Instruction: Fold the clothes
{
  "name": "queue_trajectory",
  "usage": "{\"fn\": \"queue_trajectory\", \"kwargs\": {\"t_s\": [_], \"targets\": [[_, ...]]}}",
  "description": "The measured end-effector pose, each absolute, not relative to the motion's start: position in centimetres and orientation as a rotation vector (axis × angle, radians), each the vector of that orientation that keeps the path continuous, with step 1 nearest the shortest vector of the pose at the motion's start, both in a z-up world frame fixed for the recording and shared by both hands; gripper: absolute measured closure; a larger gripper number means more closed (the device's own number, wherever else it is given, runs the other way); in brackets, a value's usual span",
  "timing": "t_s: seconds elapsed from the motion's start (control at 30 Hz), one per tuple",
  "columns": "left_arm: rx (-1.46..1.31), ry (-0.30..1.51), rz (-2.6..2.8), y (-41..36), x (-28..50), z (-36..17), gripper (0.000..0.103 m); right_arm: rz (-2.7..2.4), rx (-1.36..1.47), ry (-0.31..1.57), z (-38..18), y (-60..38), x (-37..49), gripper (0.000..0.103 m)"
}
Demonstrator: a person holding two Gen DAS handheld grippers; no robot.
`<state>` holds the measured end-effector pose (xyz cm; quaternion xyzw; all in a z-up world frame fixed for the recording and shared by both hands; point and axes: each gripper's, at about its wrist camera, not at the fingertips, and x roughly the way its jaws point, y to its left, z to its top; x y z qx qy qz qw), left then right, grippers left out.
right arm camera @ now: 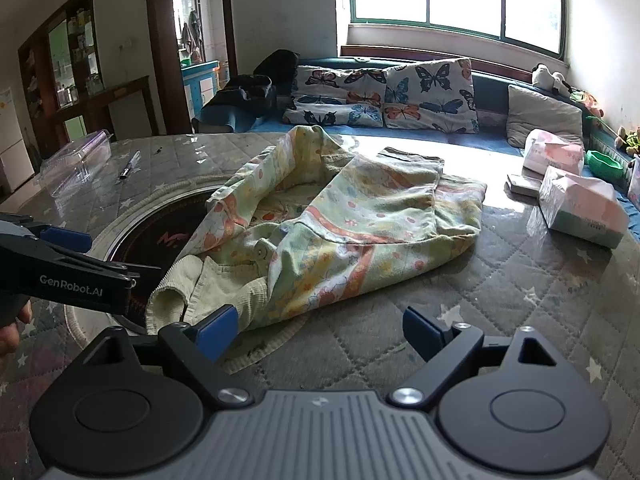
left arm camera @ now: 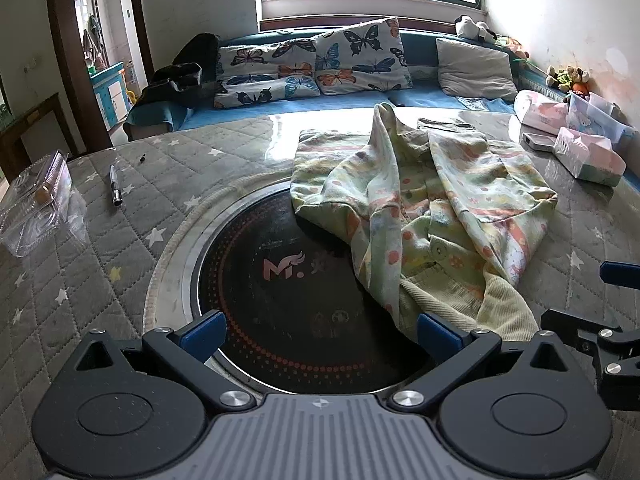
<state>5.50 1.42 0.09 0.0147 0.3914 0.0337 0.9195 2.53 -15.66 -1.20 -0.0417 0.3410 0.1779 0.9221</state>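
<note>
A pale green child's garment with an orange and blue print lies crumpled on the quilted grey table cover; it also shows in the right wrist view. Its ribbed cuff lies at the near end, by the right finger of my left gripper. My left gripper is open and empty, low over the black round hotplate. My right gripper is open and empty, just short of the garment's near hem. The left gripper also shows from the side in the right wrist view.
A clear plastic box and a pen lie at the table's left. Tissue packs and a small box stand at the right. A blue sofa with butterfly pillows runs behind the table.
</note>
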Motion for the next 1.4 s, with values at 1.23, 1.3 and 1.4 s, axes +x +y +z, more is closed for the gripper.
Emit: {"fn": "queue_trajectory", "kwargs": {"t_s": [1.23,1.3,1.4], "targets": [[0.045,0.755,-0.111,1.0,11.9,-1.4,0.091,0.472,-0.068,0.775,-2.8,-12.5,8.5,0.093],[0.052,0.743,-0.112,1.1,11.4,-1.2,0.095,0.468,-0.058,0.766,-2.7,-12.9,8.0,0.096],[0.040,0.738,-0.106,1.4,10.7,-1.1,0.097,0.459,-0.057,0.743,-2.3,-13.7,6.9,0.099]]}}
